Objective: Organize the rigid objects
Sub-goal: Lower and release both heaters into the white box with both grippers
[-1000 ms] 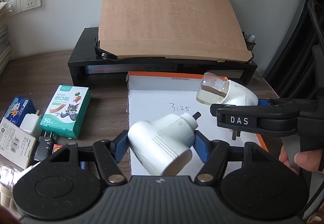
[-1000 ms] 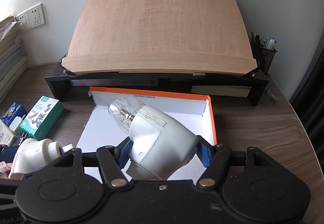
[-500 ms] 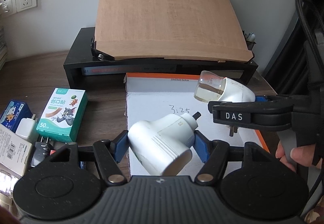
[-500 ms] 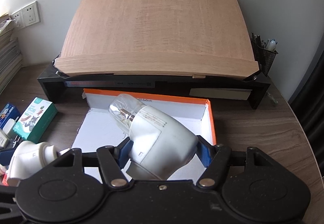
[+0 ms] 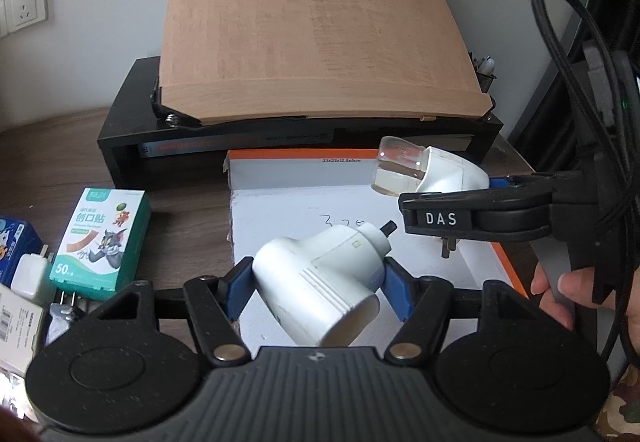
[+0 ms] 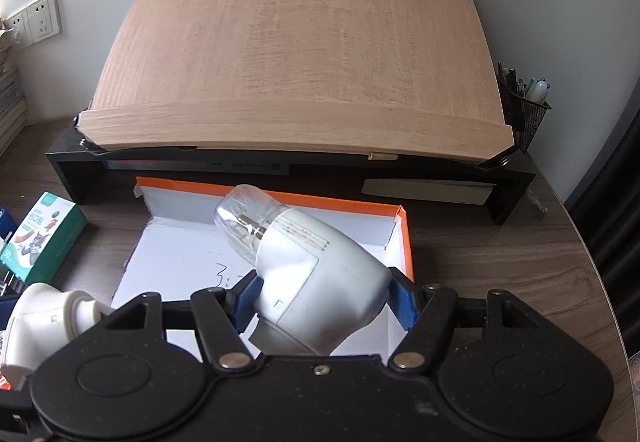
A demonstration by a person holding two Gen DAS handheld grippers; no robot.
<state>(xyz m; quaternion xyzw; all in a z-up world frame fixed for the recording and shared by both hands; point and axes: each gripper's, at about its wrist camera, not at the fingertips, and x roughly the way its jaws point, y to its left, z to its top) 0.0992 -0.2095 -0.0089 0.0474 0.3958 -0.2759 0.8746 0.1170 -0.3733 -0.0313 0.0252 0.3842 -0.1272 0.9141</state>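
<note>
My left gripper (image 5: 316,292) is shut on a white plug-in device without a bottle (image 5: 320,282), held above the front of the orange-rimmed white box (image 5: 288,214). My right gripper (image 6: 326,302) is shut on a second white plug-in device with a clear glass bottle (image 6: 316,278), held over the same box (image 6: 180,258). The right gripper and its device (image 5: 448,172) show at the right of the left wrist view. The left one's device (image 6: 44,312) shows at the lower left of the right wrist view.
A black monitor stand (image 5: 128,146) with a tilted wooden board (image 5: 312,42) stands behind the box. A green plaster box (image 5: 100,238), a blue box (image 5: 16,250), a white charger (image 5: 28,274) and other small items lie at the left. A mesh pen holder (image 6: 524,110) stands at the right.
Both grippers have moved forward and a little to the right over the box, still holding their devices. The green box has shifted left in both views.
</note>
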